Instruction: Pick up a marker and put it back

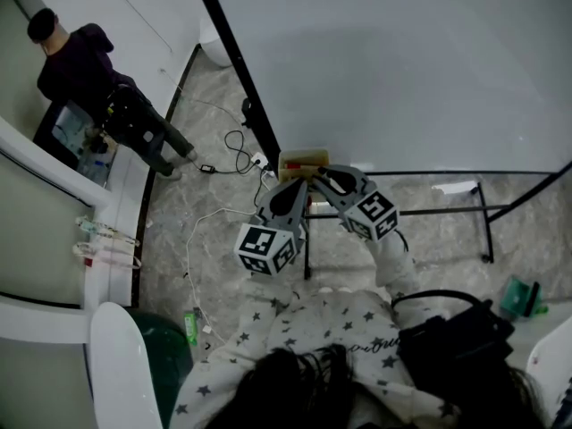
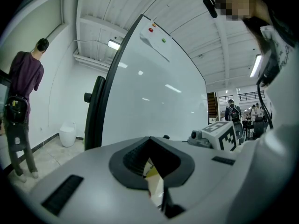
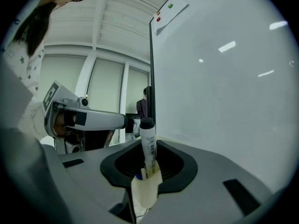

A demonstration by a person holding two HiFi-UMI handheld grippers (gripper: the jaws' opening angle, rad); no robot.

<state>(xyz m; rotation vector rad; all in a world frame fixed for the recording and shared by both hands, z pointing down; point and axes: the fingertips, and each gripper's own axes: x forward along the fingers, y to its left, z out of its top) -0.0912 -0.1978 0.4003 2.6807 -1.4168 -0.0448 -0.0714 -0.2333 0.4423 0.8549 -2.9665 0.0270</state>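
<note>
The marker, white with a black cap, stands upright between the jaws of your right gripper, which pinch its lower end. It is just beside the whiteboard. Your left gripper is near the right one, its jaws pressed together with nothing between them. Both grippers point to a small yellowish box by the board's frame.
</note>
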